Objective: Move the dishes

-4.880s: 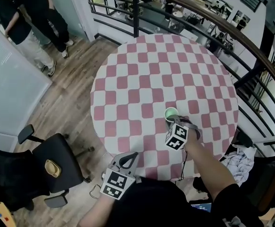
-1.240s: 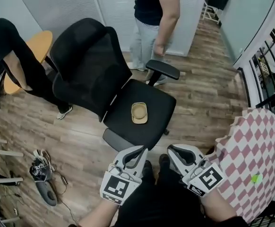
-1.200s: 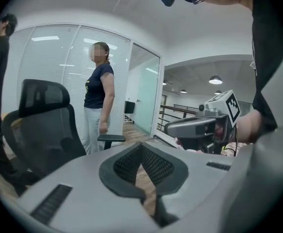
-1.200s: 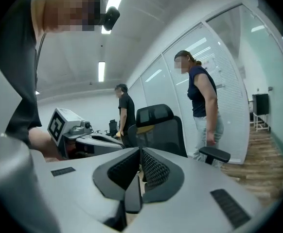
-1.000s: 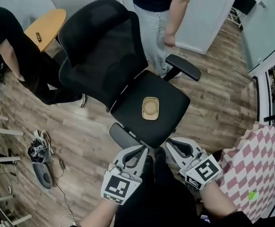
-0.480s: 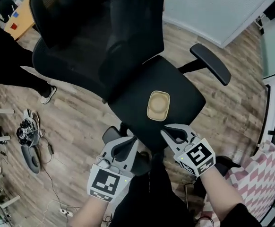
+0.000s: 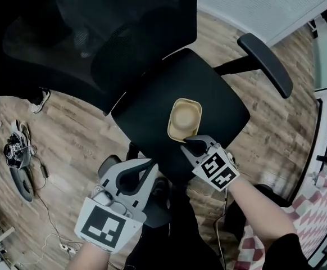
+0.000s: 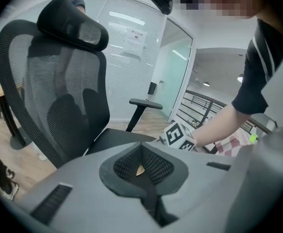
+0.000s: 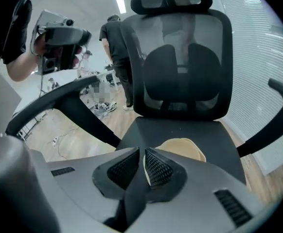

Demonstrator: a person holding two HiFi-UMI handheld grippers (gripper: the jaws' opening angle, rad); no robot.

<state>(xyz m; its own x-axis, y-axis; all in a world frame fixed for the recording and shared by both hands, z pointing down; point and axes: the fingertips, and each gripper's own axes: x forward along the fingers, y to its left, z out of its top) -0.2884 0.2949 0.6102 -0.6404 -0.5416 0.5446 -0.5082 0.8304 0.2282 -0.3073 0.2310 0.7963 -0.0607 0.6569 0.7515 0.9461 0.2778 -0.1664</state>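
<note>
Dish (image 7: 185, 118) lay on the chair seat (image 7: 152, 111), directly ahead of the right gripper (image 7: 192, 146). Its near rim reached into the slot between the fingers, and the bowl extended away beyond the tips.

- **Right fingers (image 9: 158, 169):** Only narrowly spread. A tan sliver of rim sat against one pad, with a thin dark gap to the other. Judged astride the rim, not yet clamped.
- **Dish shape:** Slightly oblong, with the long axis running roughly along the fingers' line, away from the tips.
- **Left gripper (image 7: 134, 173):** Fingers pressed together on nothing. Held short of the seat's front edge, with the dish well ahead and off towards the right gripper's side.

The right gripper was plainly the nearer. The pinch likely turned on closing squarely across the rim.
</note>
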